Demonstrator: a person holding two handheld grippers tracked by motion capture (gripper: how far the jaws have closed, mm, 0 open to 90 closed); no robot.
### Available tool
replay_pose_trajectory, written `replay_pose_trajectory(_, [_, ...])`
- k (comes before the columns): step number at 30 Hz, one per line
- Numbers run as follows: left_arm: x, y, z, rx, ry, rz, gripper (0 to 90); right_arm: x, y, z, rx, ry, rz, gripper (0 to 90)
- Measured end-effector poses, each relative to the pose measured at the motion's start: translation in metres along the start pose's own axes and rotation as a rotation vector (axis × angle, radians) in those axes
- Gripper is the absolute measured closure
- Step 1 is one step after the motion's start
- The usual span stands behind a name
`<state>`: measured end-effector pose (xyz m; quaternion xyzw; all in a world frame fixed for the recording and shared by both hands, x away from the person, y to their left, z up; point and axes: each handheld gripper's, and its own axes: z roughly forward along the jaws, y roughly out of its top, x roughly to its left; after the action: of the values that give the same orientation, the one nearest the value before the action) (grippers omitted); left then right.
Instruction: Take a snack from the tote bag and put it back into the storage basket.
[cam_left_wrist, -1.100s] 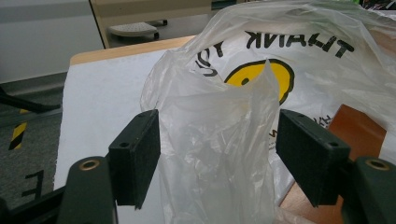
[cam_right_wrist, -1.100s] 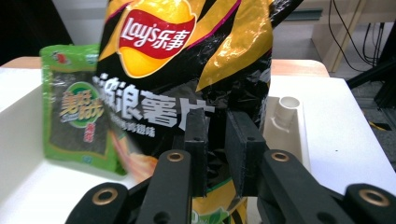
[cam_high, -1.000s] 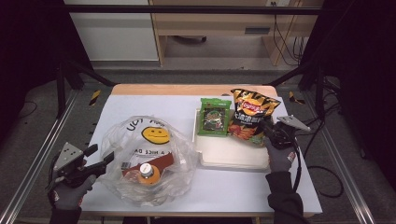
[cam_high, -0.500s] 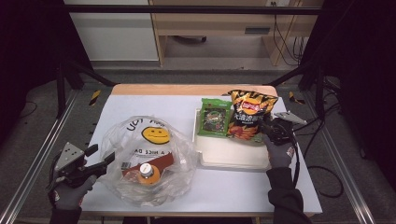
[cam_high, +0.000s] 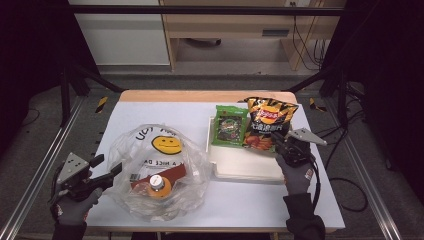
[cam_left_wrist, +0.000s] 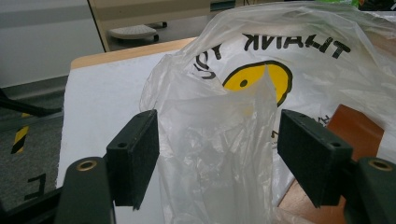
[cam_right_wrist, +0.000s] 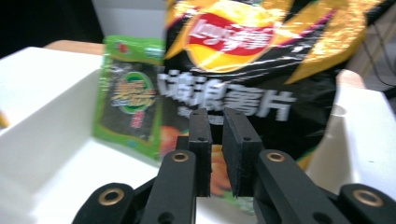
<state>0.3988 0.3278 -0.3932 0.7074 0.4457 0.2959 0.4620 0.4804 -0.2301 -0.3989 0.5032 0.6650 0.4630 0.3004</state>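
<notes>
A green snack packet (cam_high: 229, 125) stands leaning at the back left of a white tray (cam_high: 240, 167) on the right half of the white table (cam_high: 250, 205), whose far edge shows a strip of bare wood. Behind the table stands a pale wooden bench (cam_high: 220, 25) with black cables (cam_high: 300, 40) hanging beside it, and black-and-yellow hazard tape (cam_high: 101, 104) marks the grey floor at the left
</notes>
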Motion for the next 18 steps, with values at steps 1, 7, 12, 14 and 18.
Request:
replay_pose_trajectory(1, [0.000,0.000,-0.001,-0.003,-0.001,-0.001,29.3,0.003,0.000,-0.002,-0.005,0.016,-0.003,79.1])
replay_pose_trajectory(7, [-0.003,0.005,-0.006,-0.028,0.002,0.009,32.8,0.026,0.004,-0.017,-0.047,0.131,-0.029,70.5])
replay_pose_trajectory(12, [-0.009,0.011,-0.013,-0.055,-0.007,0.009,42.2,0.053,0.016,-0.028,-0.088,0.232,-0.044,63.3])
replay_pose_trajectory(14, [-0.012,0.013,-0.014,-0.060,-0.005,0.009,46.5,0.065,0.020,-0.030,-0.094,0.275,-0.054,60.8])
replay_pose_trajectory(18, [-0.017,0.015,-0.015,-0.058,-0.015,0.023,55.4,0.089,0.027,-0.028,-0.100,0.343,-0.084,57.0])
